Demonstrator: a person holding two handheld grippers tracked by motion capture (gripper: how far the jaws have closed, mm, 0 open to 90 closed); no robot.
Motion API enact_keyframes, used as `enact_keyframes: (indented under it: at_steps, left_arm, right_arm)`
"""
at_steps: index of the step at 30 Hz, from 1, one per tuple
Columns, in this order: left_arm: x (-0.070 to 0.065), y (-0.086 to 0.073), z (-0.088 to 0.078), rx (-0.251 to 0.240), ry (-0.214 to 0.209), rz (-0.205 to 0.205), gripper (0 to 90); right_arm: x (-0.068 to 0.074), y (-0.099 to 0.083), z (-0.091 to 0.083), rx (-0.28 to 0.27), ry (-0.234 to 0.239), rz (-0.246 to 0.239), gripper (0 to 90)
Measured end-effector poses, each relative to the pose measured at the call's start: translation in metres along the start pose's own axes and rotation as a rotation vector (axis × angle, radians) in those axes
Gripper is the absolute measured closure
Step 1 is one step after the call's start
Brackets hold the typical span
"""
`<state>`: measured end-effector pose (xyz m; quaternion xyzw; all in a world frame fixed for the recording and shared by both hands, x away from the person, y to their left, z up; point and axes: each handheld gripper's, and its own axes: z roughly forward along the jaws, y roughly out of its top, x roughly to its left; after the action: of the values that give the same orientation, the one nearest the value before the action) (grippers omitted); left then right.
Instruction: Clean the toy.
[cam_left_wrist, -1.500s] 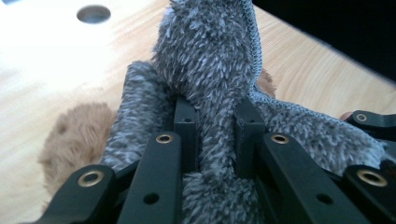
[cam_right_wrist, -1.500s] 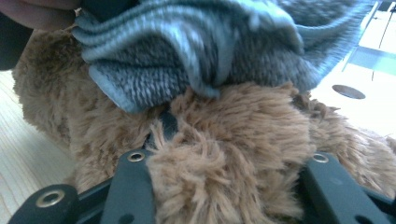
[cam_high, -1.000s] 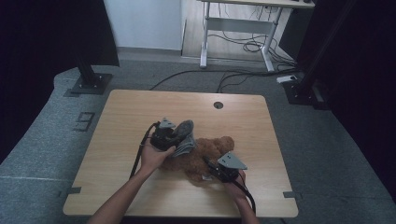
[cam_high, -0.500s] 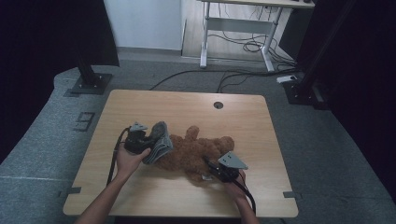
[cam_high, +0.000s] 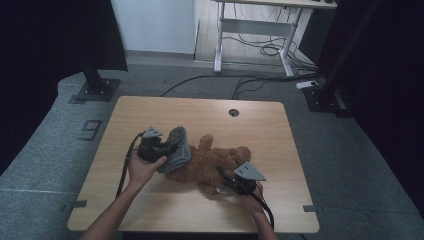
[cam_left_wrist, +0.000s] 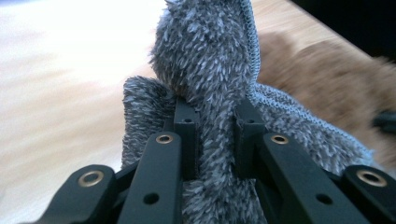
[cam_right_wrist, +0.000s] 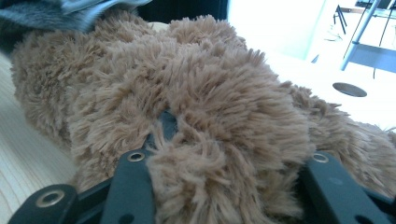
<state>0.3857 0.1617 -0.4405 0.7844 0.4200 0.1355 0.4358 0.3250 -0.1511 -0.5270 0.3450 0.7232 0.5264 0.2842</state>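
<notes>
Two claws | left claw (cam_high: 167, 150) pinches grey cloth (cam_high: 177, 150) | right claw (cam_high: 225, 179) grips brown plush bear (cam_high: 210, 162) | wooden table (cam_high: 150, 112)

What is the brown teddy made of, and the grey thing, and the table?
The brown teddy looks like soft plush fabric: long, shaggy fibres stick out all over. The grey cloth looks like fluffy chenille or microfibre, with short tufts and a stitched edge. The table looks like wood or wood-look laminate: pale, smooth, with faint grain lines.
</notes>
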Motion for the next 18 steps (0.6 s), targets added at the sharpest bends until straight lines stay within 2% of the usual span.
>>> enact_keyframes:
  at_steps: [2,4,5,9,12,15,18]
  left_arm:
    - [-0.014,0.012,0.009,0.004,0.005,0.043,75.6]
    - [-0.021,0.019,0.021,0.015,0.005,0.05,75.5]
    - [-0.022,0.021,0.033,0.035,-0.011,0.029,75.5]
    - [-0.02,0.014,0.052,0.065,-0.032,-0.004,75.5]
    - [-0.02,0.005,0.053,0.058,-0.042,-0.007,76.2]
    - [-0.024,-0.002,0.048,0.052,-0.04,0.015,76.8]
    - [-0.028,-0.011,0.044,0.033,-0.041,0.031,77.3]
  right_arm:
    - [0.0,0.0,0.0,-0.002,0.003,-0.002,56.2]
    - [0.0,0.0,-0.001,-0.003,0.004,-0.003,56.1]
    - [0.0,0.0,-0.001,-0.003,0.005,-0.004,56.1]
    - [-0.001,-0.001,-0.002,-0.002,0.012,-0.006,55.7]
    - [-0.001,-0.001,-0.003,0.0,0.023,-0.008,54.9]
    - [-0.002,0.001,-0.004,0.006,0.037,-0.009,51.8]
    - [-0.003,0.003,-0.007,0.01,0.057,0.012,43.9]
